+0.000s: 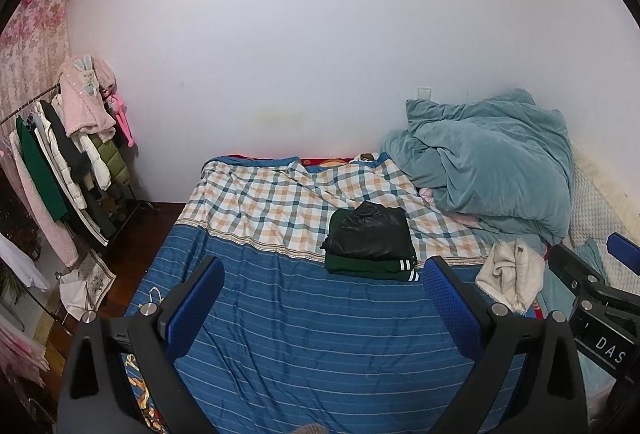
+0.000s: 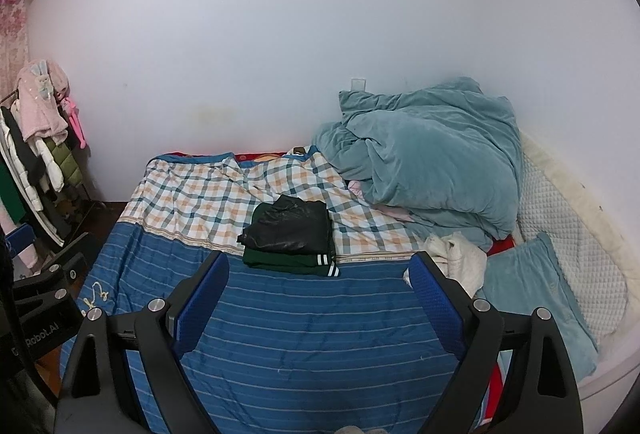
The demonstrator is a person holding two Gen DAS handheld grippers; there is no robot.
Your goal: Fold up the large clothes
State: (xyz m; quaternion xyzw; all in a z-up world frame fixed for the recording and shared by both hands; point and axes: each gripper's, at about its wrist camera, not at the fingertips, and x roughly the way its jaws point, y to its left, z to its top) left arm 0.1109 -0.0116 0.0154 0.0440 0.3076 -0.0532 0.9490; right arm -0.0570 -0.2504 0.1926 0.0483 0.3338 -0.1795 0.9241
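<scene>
Two grippers, left (image 1: 324, 278) and right (image 2: 320, 274), hang spread and empty above my bed (image 1: 320, 346); next I should pinch the cream garment (image 1: 512, 272) (right edge) by its corners.

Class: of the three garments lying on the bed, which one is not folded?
The cream sweater, crumpled by the teal duvet; the black jacket and green garment are stacked, folded.

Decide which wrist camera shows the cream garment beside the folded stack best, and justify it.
The left wrist view: the cream garment lies wholly visible. In the right wrist view, the right gripper hides part of it.
</scene>
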